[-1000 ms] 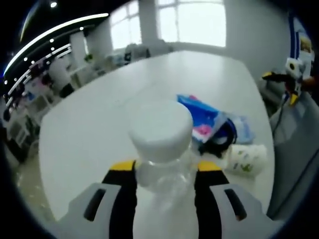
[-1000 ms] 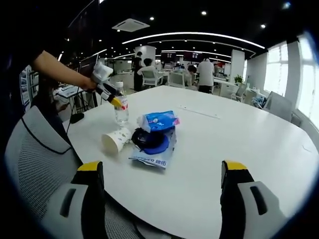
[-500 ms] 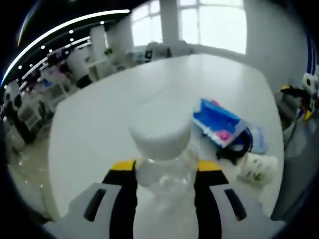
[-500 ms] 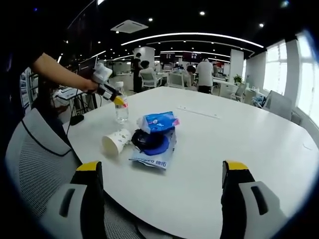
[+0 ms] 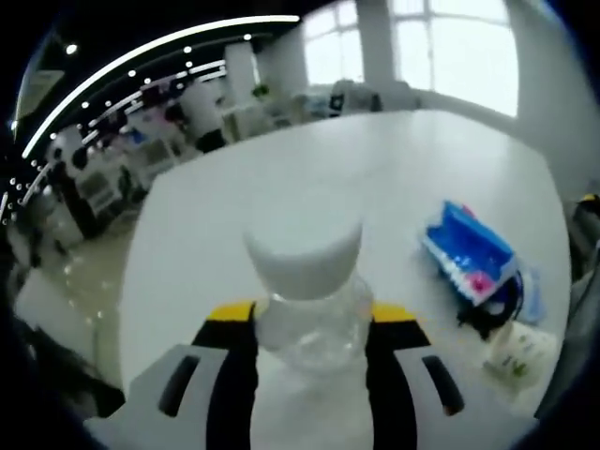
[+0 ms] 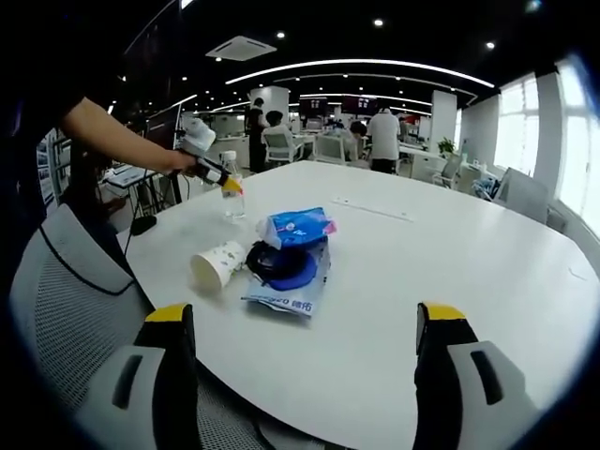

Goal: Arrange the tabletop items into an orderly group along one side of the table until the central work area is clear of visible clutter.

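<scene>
The left gripper [image 5: 309, 323] has its jaws squeezed tight on the neck of a clear bottle [image 5: 305, 281], which stands straight up over the table [image 5: 234, 187] near its edge. To the right lie a paper cup [image 6: 217, 263] on its side, a blue tissue pack [image 6: 298, 226] and a dark bag [image 6: 281, 265], bunched together. The right gripper [image 6: 305, 323] waits with jaws wide apart, holding nothing, well away from them.

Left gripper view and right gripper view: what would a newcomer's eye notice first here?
In the left gripper view, a clear bottle with a white cap sits clamped in the left tool. In the right gripper view, a small pile sits near the white table's edge: a paper cup on its side, a blue tissue pack and a flat blue packet. The right tool is open.
</scene>
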Demonstrator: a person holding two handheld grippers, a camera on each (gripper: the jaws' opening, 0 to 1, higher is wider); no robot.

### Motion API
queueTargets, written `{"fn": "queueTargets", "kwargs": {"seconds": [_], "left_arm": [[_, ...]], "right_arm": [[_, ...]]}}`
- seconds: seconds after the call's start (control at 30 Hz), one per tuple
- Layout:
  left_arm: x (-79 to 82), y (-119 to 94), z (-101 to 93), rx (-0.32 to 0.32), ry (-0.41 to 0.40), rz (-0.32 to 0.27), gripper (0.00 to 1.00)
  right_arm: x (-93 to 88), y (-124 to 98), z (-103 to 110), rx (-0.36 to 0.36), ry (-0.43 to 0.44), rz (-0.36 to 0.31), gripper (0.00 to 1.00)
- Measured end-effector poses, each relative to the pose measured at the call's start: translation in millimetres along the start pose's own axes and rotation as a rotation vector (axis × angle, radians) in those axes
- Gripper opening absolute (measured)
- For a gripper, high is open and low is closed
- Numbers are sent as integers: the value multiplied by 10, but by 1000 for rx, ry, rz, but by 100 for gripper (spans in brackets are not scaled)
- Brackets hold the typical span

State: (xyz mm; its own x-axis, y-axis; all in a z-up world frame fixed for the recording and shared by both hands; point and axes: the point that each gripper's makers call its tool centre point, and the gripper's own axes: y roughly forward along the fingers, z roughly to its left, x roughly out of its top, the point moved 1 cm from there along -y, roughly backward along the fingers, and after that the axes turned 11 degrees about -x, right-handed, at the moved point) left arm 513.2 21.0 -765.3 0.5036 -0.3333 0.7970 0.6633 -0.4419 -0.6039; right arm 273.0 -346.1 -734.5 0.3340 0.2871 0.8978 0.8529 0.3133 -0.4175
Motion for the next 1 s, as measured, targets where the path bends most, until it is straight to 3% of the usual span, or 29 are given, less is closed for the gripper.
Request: {"fn": "queueTargets", "kwargs": {"seconds": [0.3, 0.6, 0.8, 0.9, 1.0], "left_arm": [[-76, 8, 75, 87, -66, -3, 41], [-70, 3, 82, 126, -91, -51, 43], [-34, -14, 61, 103, 7, -60, 47], [-25, -2, 21, 49, 17, -74, 56], [-8, -11, 26, 32, 87, -79, 56]], "right_arm": [[-9, -2, 4, -2, -3, 6, 97], [-14, -2, 8, 2, -4, 10, 96], [-15, -1, 11, 3, -4, 13, 96], [-14, 1, 11, 4, -4, 13, 96], [-13, 2, 5, 2, -3, 12, 95]]}}
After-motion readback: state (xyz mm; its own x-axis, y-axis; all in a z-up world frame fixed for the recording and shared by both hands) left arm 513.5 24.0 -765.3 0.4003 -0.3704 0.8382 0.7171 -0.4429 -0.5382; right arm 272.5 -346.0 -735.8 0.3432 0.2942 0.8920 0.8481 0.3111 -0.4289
